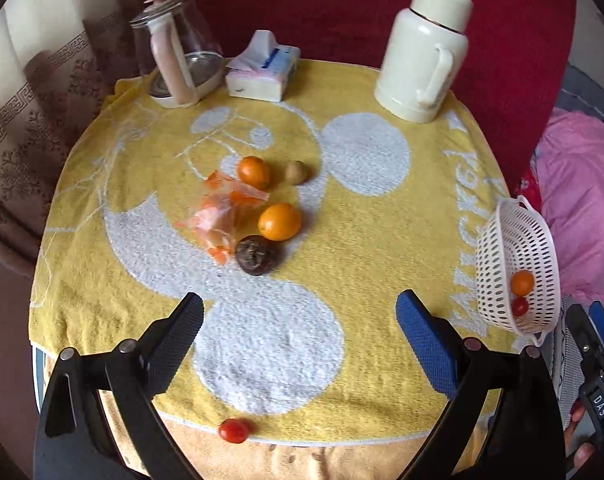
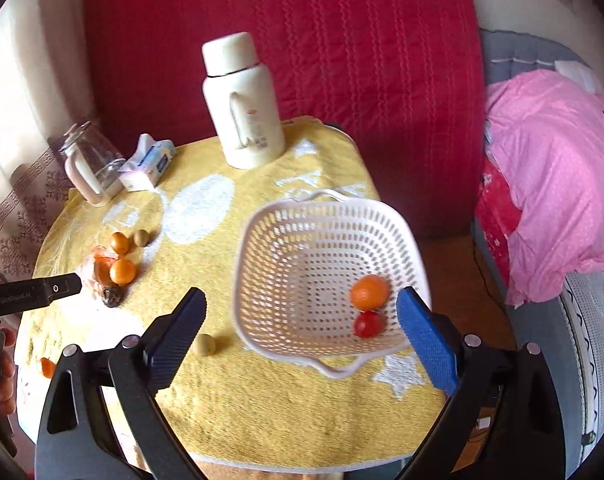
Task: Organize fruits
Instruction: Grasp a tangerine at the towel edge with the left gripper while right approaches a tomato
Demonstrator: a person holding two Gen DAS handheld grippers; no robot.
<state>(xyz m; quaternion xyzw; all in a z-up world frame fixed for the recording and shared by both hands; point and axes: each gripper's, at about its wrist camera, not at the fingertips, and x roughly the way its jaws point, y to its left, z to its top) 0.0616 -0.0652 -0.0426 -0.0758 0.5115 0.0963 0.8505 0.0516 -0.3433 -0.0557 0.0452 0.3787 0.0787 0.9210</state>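
A: Two fruits lay in the white basket: an orange one and a red tomato touching below it. The basket sat near the table's right edge, on the yellow towel.

B: And the grippers?

A: Both stood wide open, nothing between the jaws. The right gripper hovered over the basket's near rim; the left gripper hung above bare towel.

B: The loose fruit?

A: Clustered mid-table: two oranges, a small tan fruit, a dark wrinkled one, beside a crumpled plastic bag. One red tomato sat at the towel's near hem. A tan ball lay just left of the basket. Open towel lay between cluster and basket.
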